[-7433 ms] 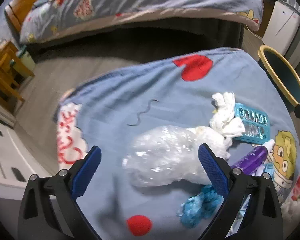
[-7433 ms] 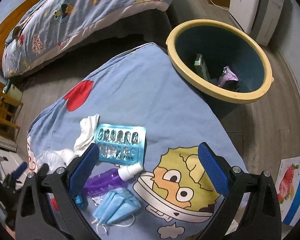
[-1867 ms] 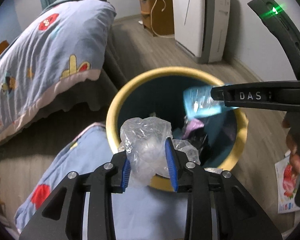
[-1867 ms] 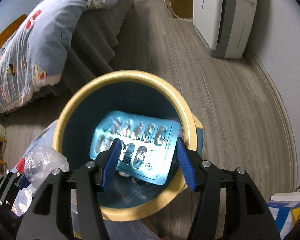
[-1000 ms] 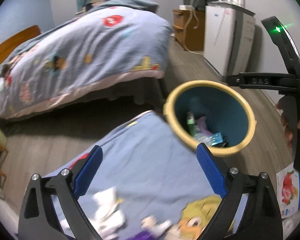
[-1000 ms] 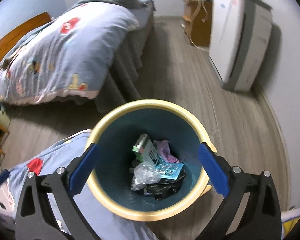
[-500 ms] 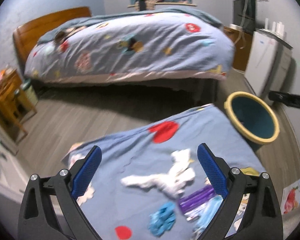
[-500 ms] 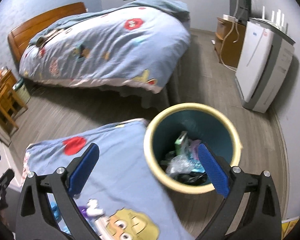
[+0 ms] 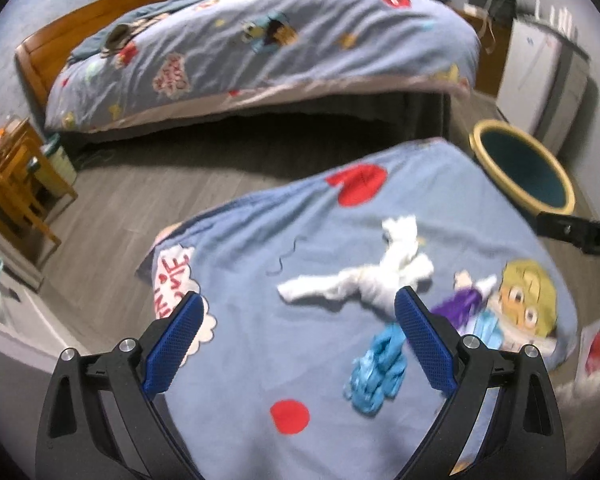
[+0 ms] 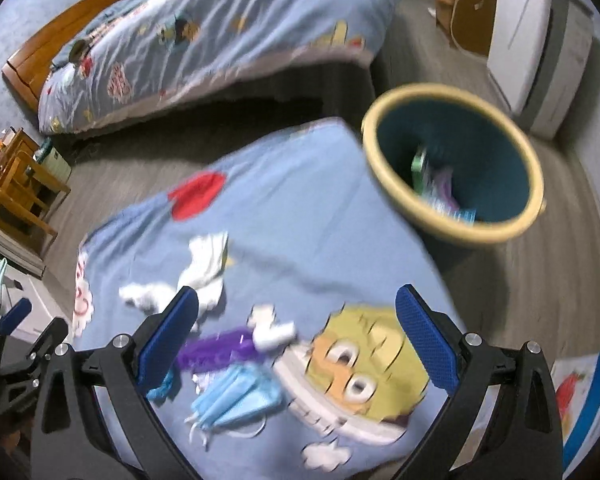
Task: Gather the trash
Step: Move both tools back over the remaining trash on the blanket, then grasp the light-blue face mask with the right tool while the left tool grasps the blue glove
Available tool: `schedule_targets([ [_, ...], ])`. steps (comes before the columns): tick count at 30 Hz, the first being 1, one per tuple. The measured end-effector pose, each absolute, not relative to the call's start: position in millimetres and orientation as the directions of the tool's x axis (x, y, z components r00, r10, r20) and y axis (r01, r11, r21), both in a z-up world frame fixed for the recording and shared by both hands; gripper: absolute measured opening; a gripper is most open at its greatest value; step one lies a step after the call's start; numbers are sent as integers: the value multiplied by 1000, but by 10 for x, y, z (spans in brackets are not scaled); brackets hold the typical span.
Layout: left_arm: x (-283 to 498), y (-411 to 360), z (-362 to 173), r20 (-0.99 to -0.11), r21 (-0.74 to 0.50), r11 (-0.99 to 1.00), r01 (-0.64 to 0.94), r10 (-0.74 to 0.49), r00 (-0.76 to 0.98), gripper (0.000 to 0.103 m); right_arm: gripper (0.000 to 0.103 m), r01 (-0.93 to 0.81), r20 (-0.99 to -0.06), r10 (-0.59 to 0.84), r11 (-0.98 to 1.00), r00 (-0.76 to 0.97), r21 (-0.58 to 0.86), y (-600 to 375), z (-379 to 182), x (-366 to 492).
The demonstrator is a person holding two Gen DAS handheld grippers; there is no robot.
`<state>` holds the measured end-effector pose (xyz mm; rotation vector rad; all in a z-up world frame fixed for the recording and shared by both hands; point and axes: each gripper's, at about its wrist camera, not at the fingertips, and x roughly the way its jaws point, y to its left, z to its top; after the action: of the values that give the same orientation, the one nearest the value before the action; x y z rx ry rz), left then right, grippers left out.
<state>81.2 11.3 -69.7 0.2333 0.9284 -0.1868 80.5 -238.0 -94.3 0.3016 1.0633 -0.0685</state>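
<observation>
Right hand-held gripper (image 10: 296,344) spread wide above purple bottle (image 10: 220,346) and face mask (image 10: 236,398)

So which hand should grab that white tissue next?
Probably the left gripper: open, with the white tissue just ahead of its fingers. The right gripper, also open, faces the purple bottle instead.

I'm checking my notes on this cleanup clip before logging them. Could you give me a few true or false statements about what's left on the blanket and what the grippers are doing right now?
1. Both the left gripper and the right gripper are open and hold nothing. True.
2. The white tissue lies in the yellow-rimmed trash bin. False: it lies on the blue cartoon blanket.
3. The purple bottle with a white cap lies on the blanket. True.
4. The trash bin is empty. False: the right wrist view shows litter inside it.
5. A blue face mask lies near the purple bottle. True.
</observation>
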Motion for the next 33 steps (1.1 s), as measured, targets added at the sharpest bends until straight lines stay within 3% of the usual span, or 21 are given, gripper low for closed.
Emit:
schedule_targets([
  [7, 758, 193, -674, -812, 88, 963, 255, -79, 578, 95, 96, 177, -910, 118, 963, 397, 202, -2122, -1302, 623],
  [12, 781, 190, -776, -835, 143, 956, 256, -22, 550, 95, 82, 138, -931, 149, 969, 335, 205, -1959, -1501, 578],
  [18, 797, 216, -850, -854, 137, 954, 267, -23, 519, 95, 51, 132, -941, 213, 958, 264, 254, -1913, -1671, 600],
  [22, 791, 157, -887, -859, 148, 946, 290, -23, 512, 95, 20, 147, -936, 252, 945, 244, 293, -1942, -1699, 616],
  [24, 791, 122, -913, -864, 144, 942, 302, -29, 503, 95, 12, 141, -930, 258, 943, 263, 302, -1957, -1634, 619],
  [27, 800, 55, -994, -881, 139, 934, 328, -35, 472, 92, 9, 144, -922, 248, 943, 299, 300, -2030, -1515, 630],
  [29, 808, -15, -1076, -898, 125, 928, 351, -45, 438, 76, 9, 155, -915, 218, 947, 339, 283, -2098, -1419, 632],
  [33, 794, -198, -1264, -929, 94, 908, 409, -68, 365, 64, 9, 183, -906, 169, 950, 387, 255, -2219, -1306, 636],
])
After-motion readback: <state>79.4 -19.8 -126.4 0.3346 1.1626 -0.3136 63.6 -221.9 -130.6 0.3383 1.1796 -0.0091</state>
